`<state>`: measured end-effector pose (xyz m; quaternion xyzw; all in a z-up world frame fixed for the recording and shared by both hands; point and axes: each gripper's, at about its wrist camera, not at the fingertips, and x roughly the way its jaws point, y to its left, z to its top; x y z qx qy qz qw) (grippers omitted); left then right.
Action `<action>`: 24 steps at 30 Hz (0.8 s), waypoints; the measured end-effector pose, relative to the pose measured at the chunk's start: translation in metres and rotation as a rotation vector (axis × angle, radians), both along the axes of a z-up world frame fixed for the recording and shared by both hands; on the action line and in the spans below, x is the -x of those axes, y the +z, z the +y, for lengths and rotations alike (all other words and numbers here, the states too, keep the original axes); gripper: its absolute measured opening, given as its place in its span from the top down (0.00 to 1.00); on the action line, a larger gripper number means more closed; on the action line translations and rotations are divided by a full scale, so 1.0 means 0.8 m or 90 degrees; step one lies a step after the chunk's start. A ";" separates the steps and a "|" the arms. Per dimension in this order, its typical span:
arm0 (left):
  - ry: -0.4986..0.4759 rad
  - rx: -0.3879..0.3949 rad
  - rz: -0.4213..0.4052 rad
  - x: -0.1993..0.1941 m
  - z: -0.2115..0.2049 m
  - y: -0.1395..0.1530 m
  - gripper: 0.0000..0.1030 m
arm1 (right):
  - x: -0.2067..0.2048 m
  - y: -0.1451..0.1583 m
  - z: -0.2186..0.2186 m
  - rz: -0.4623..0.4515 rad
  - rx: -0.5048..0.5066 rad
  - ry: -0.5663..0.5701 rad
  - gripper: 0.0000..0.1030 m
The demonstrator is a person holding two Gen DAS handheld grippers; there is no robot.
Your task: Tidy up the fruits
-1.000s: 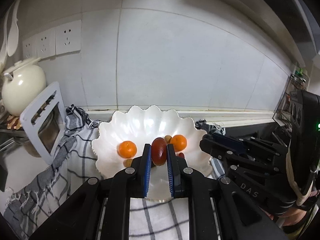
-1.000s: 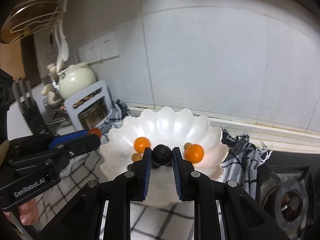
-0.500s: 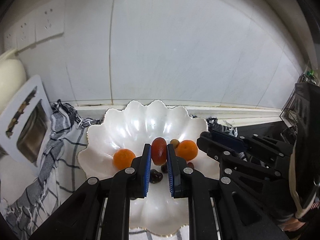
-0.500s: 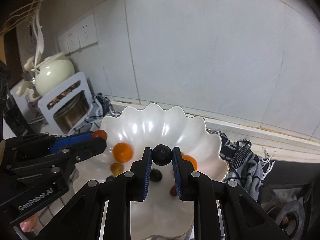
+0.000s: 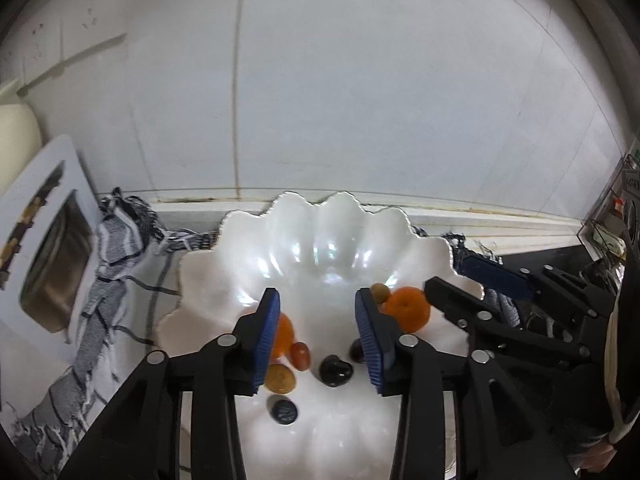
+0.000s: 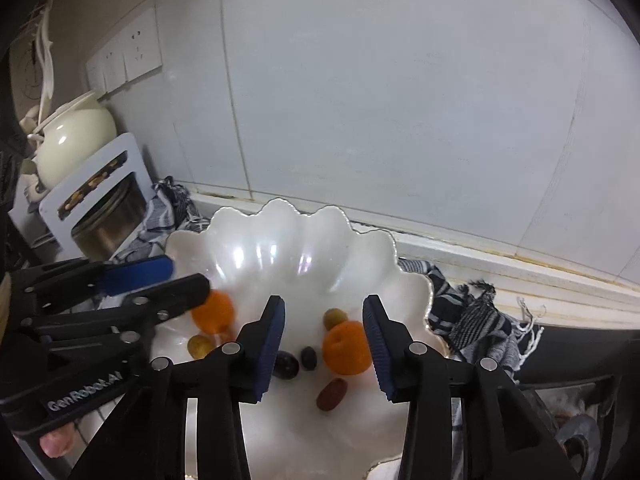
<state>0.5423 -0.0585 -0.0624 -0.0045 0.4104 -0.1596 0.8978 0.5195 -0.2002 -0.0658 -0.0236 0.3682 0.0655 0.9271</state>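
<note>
— Over the white scalloped bowl (image 5: 432, 256): both tools, L & R. What's the L gripper (image 5: 317, 338) doing?
— Fingers spread wide, nothing btwn them. Same w/ the R gripper (image 6: 324, 344): blue pads apart, empty.
— Fruit?
— All inside the bowl. Left wrist view: one orange (image 5: 408, 307) at the right w/ a small olive-green fruit (image 5: 380, 292) touching it, a second orange (image 5: 282, 334) half hidden behind the left pad, a red oblong fruit (image 5: 301, 356) just beside it, a yellow-brown one (image 5: 280, 378) below that, a dark plum-like fruit (image 5: 335, 371) mid-bowl, a dark wrinkled berry (image 5: 284, 411) nearest the camera.
— Bowl sits on?
— Checked cloth (image 6: 476, 320), against the tiled wall (image 6: 400, 100). White rack w/ a metal tin (image 6: 104, 216) to the left, cream teapot (image 6: 72, 140) behind it.
</note>
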 end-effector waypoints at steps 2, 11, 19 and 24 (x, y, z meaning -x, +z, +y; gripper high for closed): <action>0.013 -0.016 -0.013 0.005 0.006 0.004 0.53 | 0.004 0.003 0.000 -0.003 0.002 -0.010 0.59; 0.055 -0.093 -0.093 0.054 0.032 0.037 0.25 | 0.050 0.012 0.000 -0.026 0.000 -0.069 0.39; 0.062 -0.120 -0.150 0.120 0.038 0.069 0.15 | 0.116 0.039 -0.007 -0.078 -0.009 -0.091 0.26; 0.074 -0.127 -0.190 0.176 0.037 0.094 0.10 | 0.168 0.060 -0.013 -0.121 -0.004 -0.090 0.23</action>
